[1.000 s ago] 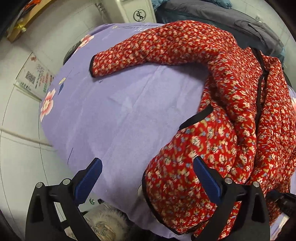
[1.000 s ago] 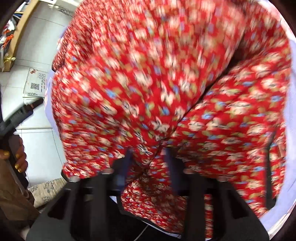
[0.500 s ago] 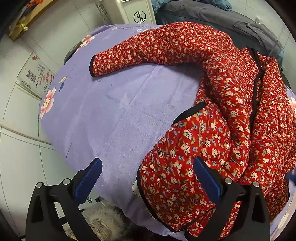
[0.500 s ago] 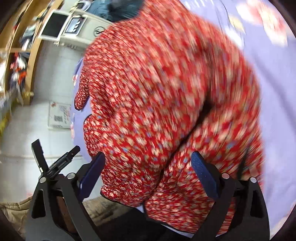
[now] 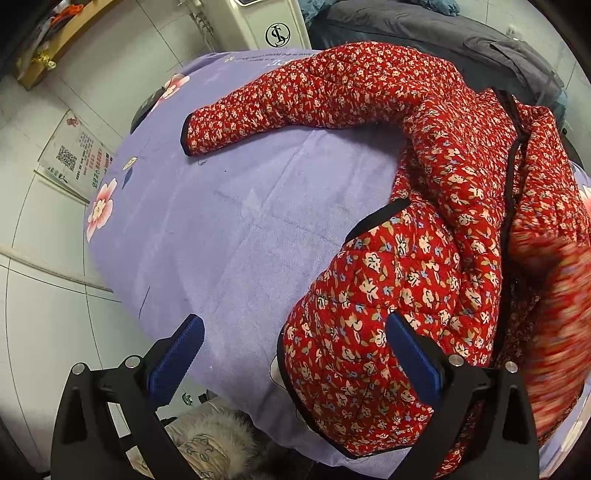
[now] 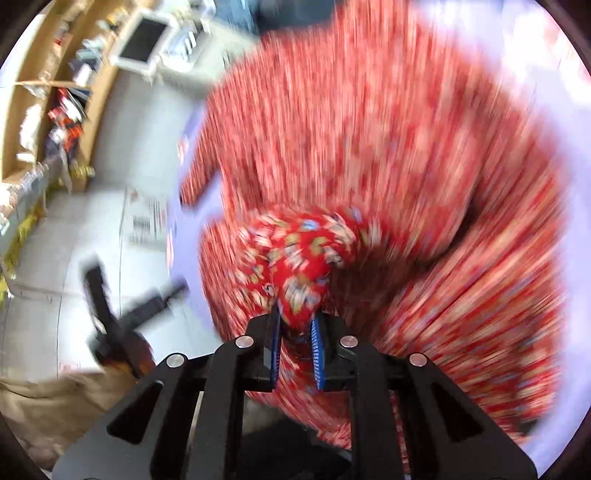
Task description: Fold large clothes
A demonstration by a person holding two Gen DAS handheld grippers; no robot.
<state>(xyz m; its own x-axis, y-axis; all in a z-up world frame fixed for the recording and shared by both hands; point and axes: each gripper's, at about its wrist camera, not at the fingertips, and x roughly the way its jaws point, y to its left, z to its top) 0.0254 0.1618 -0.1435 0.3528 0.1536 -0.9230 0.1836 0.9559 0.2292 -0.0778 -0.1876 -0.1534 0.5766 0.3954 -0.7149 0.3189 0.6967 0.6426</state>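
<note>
A: What did the right gripper (image 6: 295,332) have between its blue pads?

B: A bunched fold of the red, flower-printed quilted jacket (image 6: 291,258). The jaws were closing, and the pads pressed on that fold. Only the right wrist view showed the pinch; everything beyond it was smeared by blur.

A: And the left wrist view?

B: It was sharp. The left gripper (image 5: 295,350) had its jaws wide apart with nothing clamped, pointing steeply down over the near edge of the lilac bedsheet with pink blossoms (image 5: 221,229). One pad sat over bare sheet, the other over the jacket's black-trimmed hem.

A: How did the jacket lie?

B: Heaped on the right half of the sheet, one sleeve stretched out flat to the left, ending in a black cuff. At the right edge a blurred stretch of it was raised.

A: Anything farther out?

B: A dark grey garment (image 5: 443,40) behind, and a white appliance (image 5: 266,22) by the tiled floor.
</note>
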